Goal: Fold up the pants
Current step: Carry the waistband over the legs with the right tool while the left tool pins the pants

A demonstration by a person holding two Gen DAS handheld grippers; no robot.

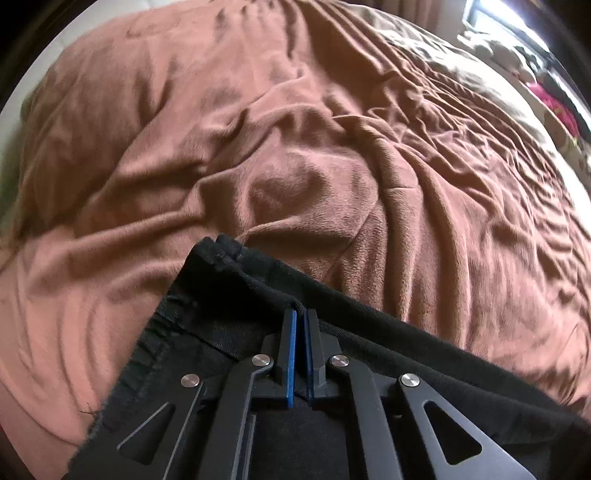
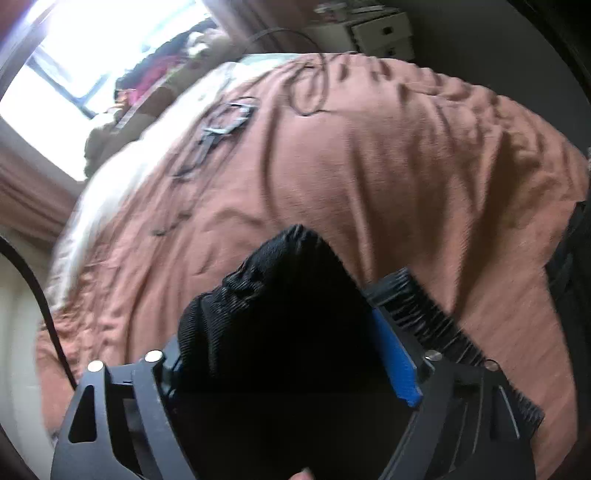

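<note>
The black pants [image 1: 229,295] lie over a brown blanket [image 1: 258,129] on a bed. In the left wrist view my left gripper [image 1: 300,314] is shut on a hem edge of the pants, blue pads pressed together on the cloth. In the right wrist view my right gripper [image 2: 295,306] has its jaws spread wide around a thick bunch of the black pants [image 2: 280,295], which fills the gap. The blue pad of one finger [image 2: 397,358] touches the cloth; the other fingertip is hidden by it.
The brown blanket [image 2: 369,166] covers the bed. Black cables and a small device [image 2: 229,118] lie on it toward the window [image 2: 74,48]. A white drawer unit [image 2: 380,33] stands beyond the bed. A black cable [image 2: 44,302] hangs at the left.
</note>
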